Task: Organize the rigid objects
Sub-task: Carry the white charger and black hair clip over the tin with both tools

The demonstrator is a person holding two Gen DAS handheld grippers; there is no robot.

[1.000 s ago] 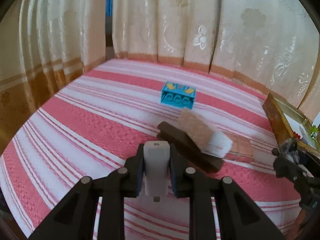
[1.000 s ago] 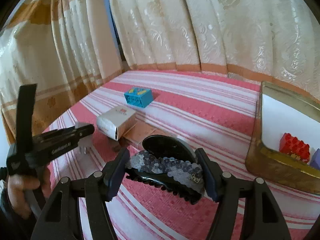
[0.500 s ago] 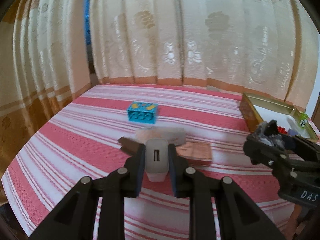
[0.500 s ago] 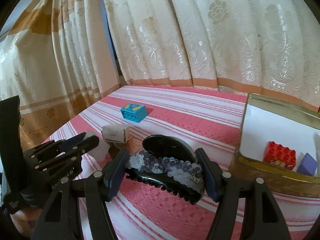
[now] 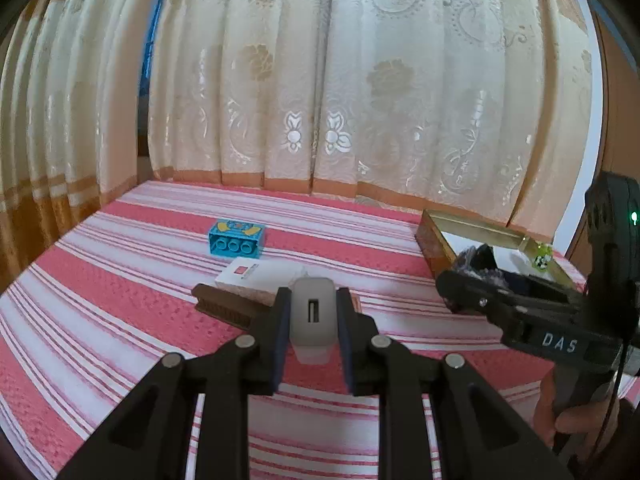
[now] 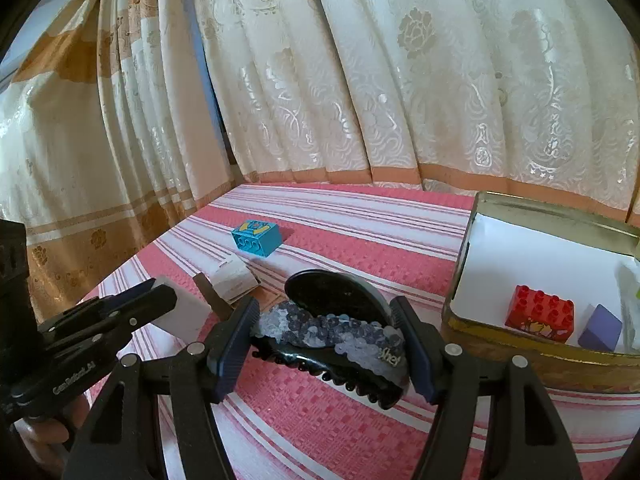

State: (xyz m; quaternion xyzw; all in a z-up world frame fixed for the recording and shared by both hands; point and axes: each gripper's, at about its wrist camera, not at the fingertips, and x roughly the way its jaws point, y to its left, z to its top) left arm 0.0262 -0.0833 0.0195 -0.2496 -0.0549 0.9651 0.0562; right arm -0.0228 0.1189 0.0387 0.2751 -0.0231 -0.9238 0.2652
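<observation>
The left gripper (image 5: 311, 322) was clamped narrowly on one white plastic USB charger block (image 5: 312, 316); the right gripper (image 6: 325, 342) gripped one black sequinned hair claw clip (image 6: 340, 332) across its length; both hung above the red-and-white striped cloth (image 5: 120, 312); on it lay one blue toy brick (image 5: 236, 239), one small white carton (image 5: 256, 276) and one dark brown bar (image 5: 224, 306); the gold tin tray (image 6: 532, 368) held one red brick (image 6: 540, 312) and one purple block (image 6: 600, 328).
</observation>
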